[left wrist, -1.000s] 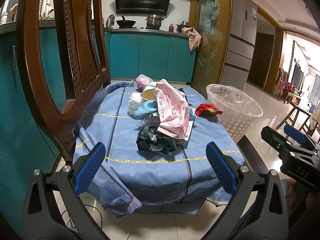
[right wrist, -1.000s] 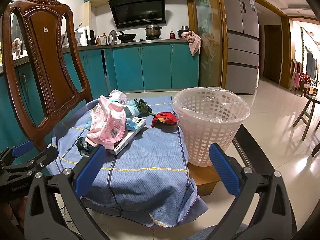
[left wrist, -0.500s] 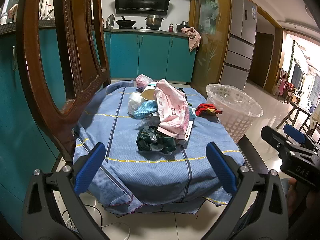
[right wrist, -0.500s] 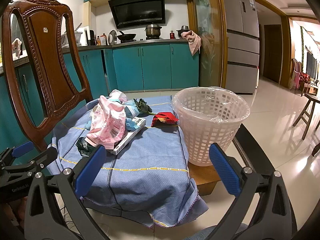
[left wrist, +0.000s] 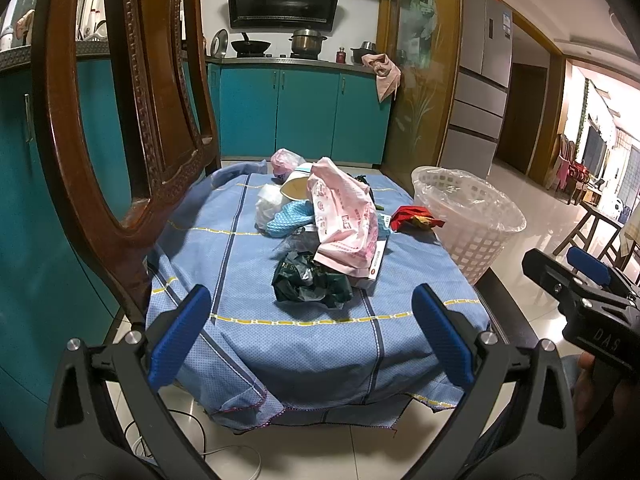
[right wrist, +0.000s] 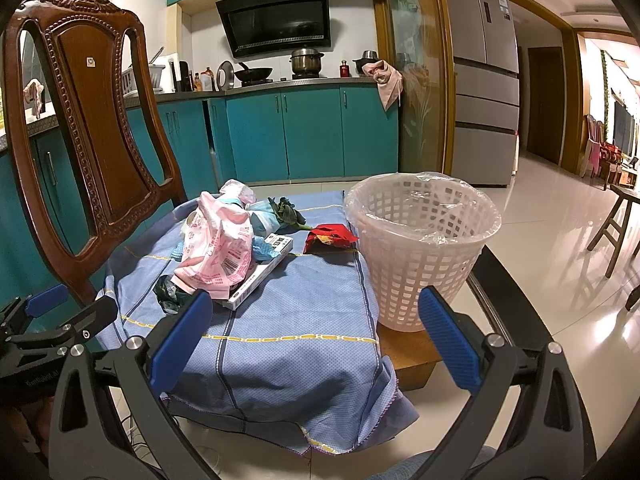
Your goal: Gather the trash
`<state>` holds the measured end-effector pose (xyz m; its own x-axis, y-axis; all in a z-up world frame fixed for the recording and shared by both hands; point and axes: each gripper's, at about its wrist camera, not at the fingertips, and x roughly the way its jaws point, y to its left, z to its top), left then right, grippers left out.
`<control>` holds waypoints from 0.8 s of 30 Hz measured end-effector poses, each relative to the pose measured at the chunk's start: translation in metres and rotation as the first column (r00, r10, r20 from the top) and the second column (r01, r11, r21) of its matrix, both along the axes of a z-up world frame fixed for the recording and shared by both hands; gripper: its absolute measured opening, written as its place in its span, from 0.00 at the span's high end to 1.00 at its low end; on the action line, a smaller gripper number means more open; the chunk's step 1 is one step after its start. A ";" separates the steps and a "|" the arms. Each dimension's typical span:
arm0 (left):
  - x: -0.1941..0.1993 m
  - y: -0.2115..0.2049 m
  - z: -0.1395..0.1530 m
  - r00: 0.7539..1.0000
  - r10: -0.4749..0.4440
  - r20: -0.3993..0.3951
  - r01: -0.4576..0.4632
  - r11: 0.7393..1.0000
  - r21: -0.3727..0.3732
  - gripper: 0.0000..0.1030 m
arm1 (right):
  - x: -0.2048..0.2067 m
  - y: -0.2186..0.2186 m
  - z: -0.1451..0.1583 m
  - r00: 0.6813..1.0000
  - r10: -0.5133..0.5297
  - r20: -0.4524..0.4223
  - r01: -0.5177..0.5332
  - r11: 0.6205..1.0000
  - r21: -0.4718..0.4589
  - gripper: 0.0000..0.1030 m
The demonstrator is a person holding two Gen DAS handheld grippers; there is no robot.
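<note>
Both tongs (left wrist: pixel 310 330) (right wrist: pixel 314 330) wide apart, trash pile (left wrist: pixel 328 236) untouched

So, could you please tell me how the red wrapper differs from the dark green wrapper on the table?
The red wrapper lies close beside the white basket, alone on the blue cloth; the dark green wrapper sits at the near edge of the trash pile, partly under the pink bag. The red one looks flatter and smaller, the green one bulkier. Both are crumpled and untouched.
</note>
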<state>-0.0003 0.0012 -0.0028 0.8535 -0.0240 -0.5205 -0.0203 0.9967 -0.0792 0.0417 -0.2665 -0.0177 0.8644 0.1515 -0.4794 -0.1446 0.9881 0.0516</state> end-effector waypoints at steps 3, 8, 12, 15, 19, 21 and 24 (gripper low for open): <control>0.000 -0.001 0.000 1.000 -0.001 -0.001 0.001 1.000 0.000 0.03 | 0.000 0.000 0.000 1.000 0.001 0.001 -0.001 1.000 0.001 0.03; 0.000 0.000 0.000 1.000 -0.002 -0.001 0.002 1.000 0.000 0.03 | 0.000 0.000 0.000 1.000 0.001 0.000 -0.001 1.000 0.000 0.03; -0.001 0.000 -0.001 1.000 -0.003 -0.001 0.003 1.000 -0.001 0.03 | 0.000 0.000 0.000 1.000 0.000 0.000 0.000 1.000 0.004 0.03; -0.001 0.000 -0.001 1.000 -0.004 -0.001 0.004 1.000 -0.001 0.03 | 0.000 0.000 0.000 1.000 0.000 0.000 0.000 1.000 0.004 0.03; -0.001 0.000 -0.002 1.000 -0.007 -0.003 0.007 1.000 0.001 0.03 | 0.000 -0.001 0.000 1.000 0.000 0.000 0.000 1.000 0.005 0.03; -0.001 -0.001 -0.002 1.000 -0.008 -0.004 0.008 1.000 0.003 0.03 | 0.000 0.000 -0.001 1.000 0.000 0.000 0.000 1.000 0.005 0.03; -0.001 0.000 -0.002 1.000 -0.009 -0.004 0.009 1.000 0.001 0.03 | 0.000 0.000 -0.001 1.000 0.000 -0.001 0.000 1.000 0.005 0.03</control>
